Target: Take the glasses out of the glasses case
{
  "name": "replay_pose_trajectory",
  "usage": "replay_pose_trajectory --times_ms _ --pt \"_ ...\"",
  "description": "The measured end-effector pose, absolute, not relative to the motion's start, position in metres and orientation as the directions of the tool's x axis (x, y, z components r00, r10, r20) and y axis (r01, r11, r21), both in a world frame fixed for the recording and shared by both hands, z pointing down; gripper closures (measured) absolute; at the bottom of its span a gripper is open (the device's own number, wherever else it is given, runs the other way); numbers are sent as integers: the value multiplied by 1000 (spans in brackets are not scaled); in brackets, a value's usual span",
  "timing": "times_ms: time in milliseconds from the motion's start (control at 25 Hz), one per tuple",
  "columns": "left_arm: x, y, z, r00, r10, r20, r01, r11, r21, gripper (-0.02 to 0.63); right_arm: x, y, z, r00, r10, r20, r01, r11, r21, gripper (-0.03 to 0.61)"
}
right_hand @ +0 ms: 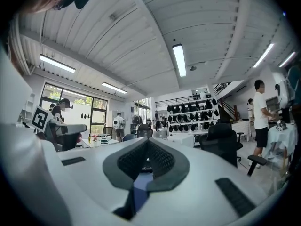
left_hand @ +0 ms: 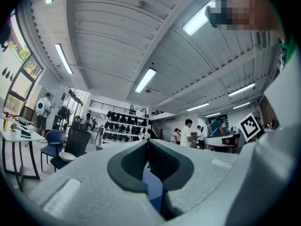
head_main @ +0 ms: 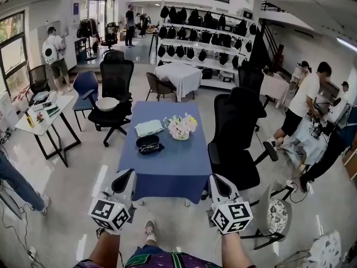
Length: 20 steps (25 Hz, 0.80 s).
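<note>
Glasses case [head_main: 149,144], open with the glasses [head_main: 148,147] inside, lies mid-way across the blue table [head_main: 167,175], well beyond both grippers. Left gripper [head_main: 126,176] and right gripper [head_main: 215,178] hover at the table's near edge, jaws together, empty.

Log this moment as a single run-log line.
phase: before reach | left tool: shut, empty | right tool: shut, empty | glasses case: on blue table, untouched | glasses: in case
</note>
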State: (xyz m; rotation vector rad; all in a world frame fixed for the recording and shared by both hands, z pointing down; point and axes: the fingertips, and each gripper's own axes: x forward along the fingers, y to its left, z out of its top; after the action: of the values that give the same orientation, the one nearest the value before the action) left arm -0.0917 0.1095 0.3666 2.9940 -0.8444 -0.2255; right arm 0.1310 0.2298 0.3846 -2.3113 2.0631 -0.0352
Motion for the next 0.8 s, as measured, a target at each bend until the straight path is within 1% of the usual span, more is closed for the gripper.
replay_pose_trajectory --times_ms 360,800 --pt "-78 31 363 834 -537 -124 -533 -843 66 597 148 144 379 85 -996 0 -995 -85 -47 575" --pt "-59 -86 368 830 -547 -110 -539 -837 95 597 163 13 383 46 -998 29 -998 -48 -38 575"
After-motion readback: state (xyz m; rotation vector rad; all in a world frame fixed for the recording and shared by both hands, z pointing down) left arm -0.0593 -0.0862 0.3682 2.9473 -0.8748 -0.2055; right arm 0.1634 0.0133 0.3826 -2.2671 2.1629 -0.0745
